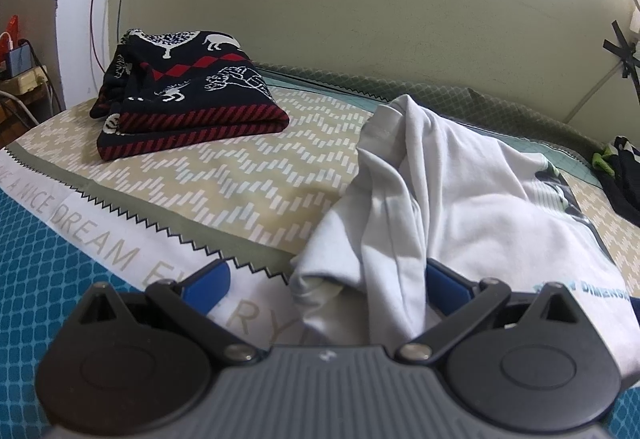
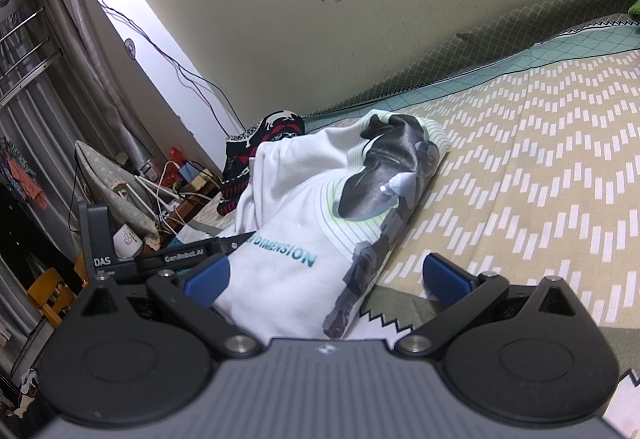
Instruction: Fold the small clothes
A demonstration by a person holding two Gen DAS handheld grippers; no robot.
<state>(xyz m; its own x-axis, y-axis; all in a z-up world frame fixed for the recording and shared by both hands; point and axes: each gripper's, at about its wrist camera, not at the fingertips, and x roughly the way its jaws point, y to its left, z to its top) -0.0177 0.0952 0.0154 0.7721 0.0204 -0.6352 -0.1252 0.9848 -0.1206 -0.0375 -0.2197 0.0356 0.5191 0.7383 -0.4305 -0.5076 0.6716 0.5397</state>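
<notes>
One limp white cotton printed T-shirt (image 1: pixel 460 191) lies bunched on the patterned bedspread (image 1: pixel 224 175), light and floppy; grab hem corners. Left gripper (image 1: pixel 326 279) and right gripper (image 2: pixel 326 275) both spread, straddling cloth, unclamped.

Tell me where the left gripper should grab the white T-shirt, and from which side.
Grip the bunched near edge of the T-shirt, at the rolled fold lying between the open fingers of the left gripper. Come in low from the near side, along the bedsheet. That fold is thick and raised off the sheet, so it should pinch more easily than the flat printed panel.
</notes>
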